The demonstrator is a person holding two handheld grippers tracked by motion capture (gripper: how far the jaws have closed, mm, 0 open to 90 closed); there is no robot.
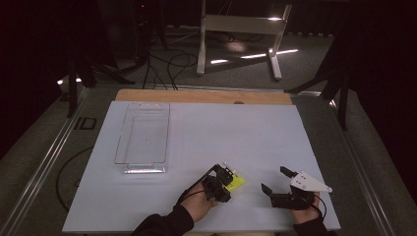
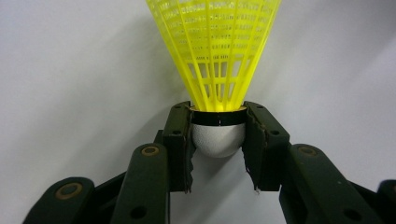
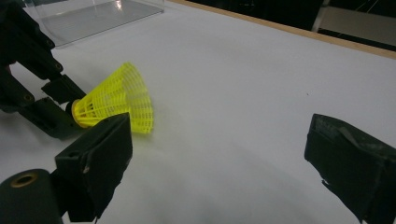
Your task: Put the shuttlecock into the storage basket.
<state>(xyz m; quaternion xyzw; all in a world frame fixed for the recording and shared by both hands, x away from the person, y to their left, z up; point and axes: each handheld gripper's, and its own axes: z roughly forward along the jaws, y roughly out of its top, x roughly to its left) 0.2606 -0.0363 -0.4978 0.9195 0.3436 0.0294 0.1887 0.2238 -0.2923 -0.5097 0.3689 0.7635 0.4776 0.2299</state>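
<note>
Shuttlecock (image 2: 217,70), yellow and plastic, is sitting clamped in your left tongs (image 2: 218,140): the 2 jaws are pressing on the sides of its white cork, so the mesh skirt is pointing straight away from the tongs and staying uncrushed. You are keeping it low over the white surface (image 1: 255,132), the skirt's rim seemingly grazing it. Your right tongs (image 3: 219,154) are hanging released beside the left ones, holding nothing. The left gripper view is showing the pinch itself; the high view is adding the clear tray (image 1: 143,137), lying well ahead of the left tongs.
</note>
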